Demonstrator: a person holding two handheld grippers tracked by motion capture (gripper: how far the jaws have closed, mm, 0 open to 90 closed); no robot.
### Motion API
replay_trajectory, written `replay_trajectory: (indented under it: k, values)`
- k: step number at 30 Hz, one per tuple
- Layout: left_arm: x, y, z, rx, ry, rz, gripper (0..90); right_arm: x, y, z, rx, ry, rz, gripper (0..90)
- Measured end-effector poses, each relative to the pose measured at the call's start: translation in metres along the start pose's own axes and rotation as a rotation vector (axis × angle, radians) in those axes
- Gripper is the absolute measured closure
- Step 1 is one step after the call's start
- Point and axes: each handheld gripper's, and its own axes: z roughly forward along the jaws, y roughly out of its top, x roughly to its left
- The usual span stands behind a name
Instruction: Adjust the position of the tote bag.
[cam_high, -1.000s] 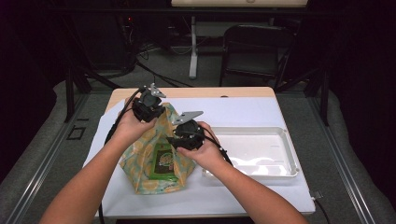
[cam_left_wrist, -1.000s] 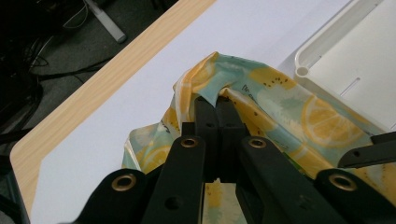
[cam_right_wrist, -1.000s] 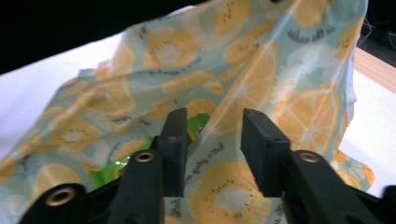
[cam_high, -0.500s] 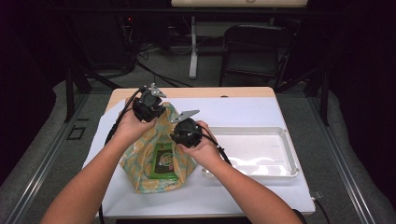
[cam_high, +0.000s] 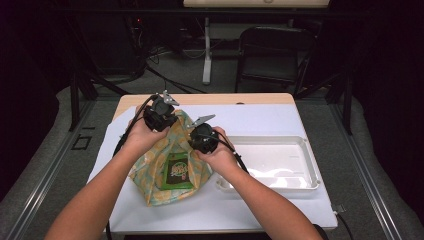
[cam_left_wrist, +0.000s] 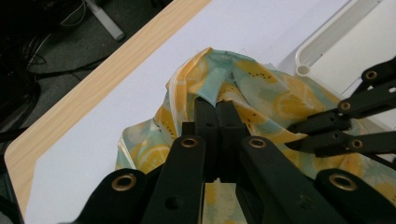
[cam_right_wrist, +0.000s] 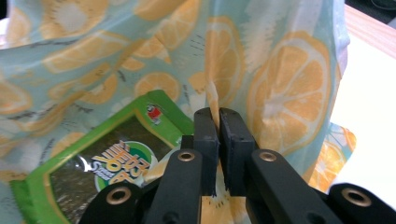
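In the right gripper view the green seaweed packet is cut off by the bottom edge and partly hidden behind the right tool; its label print is too blurred to read. The lemon-print cloth runs past the top edge.

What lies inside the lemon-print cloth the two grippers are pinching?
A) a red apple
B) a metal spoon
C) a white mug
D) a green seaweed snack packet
D: the right gripper view shows a green seaweed snack packet lying in the cloth, and the high view shows it between the left gripper and right gripper.
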Motion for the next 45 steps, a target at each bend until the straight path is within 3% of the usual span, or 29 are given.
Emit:
replay_trajectory:
  k: [5,13,25,29,31,38,39,42,45]
  values:
    - [-0.003,0.001,0.005,0.001,0.001,-0.004,90.0,-0.008,-0.002,0.003,0.017,-0.026,0.005,86.7]
    - [-0.003,0.0,0.014,0.011,-0.003,-0.017,90.0,-0.026,-0.005,0.006,0.026,-0.032,0.061,88.6]
    - [-0.002,-0.005,0.028,0.042,-0.005,-0.026,90.0,-0.028,-0.008,0.017,0.062,-0.048,0.06,89.5]
    - [0.0,-0.007,0.034,0.05,-0.003,-0.032,90.0,-0.028,-0.01,0.023,0.048,-0.055,0.069,89.5]
    - [0.0,-0.008,0.037,0.053,-0.003,-0.04,90.0,-0.03,-0.009,0.022,0.078,-0.054,0.06,89.5]
    - [0.0,-0.008,0.046,0.069,-0.01,-0.043,90.0,-0.035,-0.011,0.028,0.097,-0.059,0.08,89.3]
    - [0.0,-0.008,0.048,0.072,-0.009,-0.048,90.0,-0.036,-0.013,0.03,0.08,-0.061,0.091,89.2]
    - [0.001,-0.009,0.053,0.085,-0.006,-0.048,90.0,-0.039,-0.013,0.032,0.111,-0.054,0.092,89.3]
    - [0.002,-0.01,0.056,0.096,-0.007,-0.053,89.9,-0.039,-0.015,0.036,0.086,-0.052,0.112,89.4]
